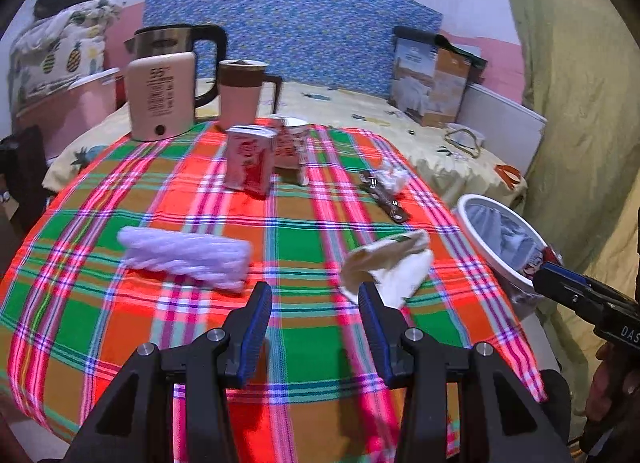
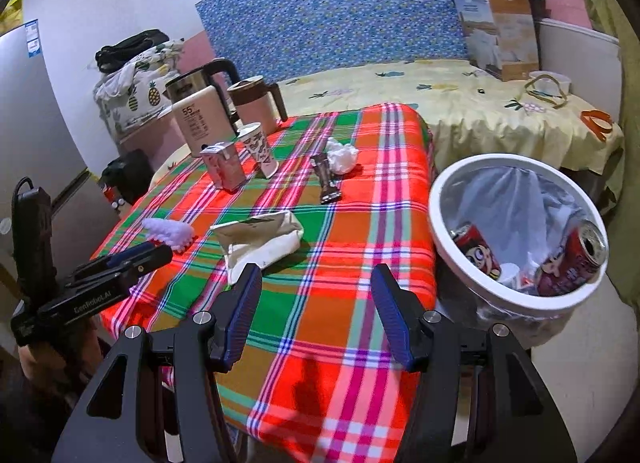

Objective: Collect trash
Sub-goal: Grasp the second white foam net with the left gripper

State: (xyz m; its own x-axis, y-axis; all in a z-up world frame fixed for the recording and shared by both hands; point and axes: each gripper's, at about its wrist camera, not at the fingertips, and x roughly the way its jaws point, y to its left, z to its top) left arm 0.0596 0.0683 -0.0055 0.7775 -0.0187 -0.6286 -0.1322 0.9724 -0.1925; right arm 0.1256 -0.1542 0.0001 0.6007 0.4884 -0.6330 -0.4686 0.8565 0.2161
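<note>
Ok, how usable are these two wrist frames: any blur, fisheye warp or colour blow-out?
Left wrist view: strong fisheye bend with dark corners; the plaid tablecloth glows oversaturated, the milk carton print is smeared, and the left gripper looks sharp.
Right wrist view: same warp and vignette; the trash bin rim and cans are fairly crisp; the right gripper casts a soft shadow.

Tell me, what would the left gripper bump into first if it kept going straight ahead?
Probably the bright plaid tablecloth itself, since the open left gripper tilts downward. The crumpled beige paper bag lies just off its right finger, so it might brush that; depth is hard to judge.
</note>
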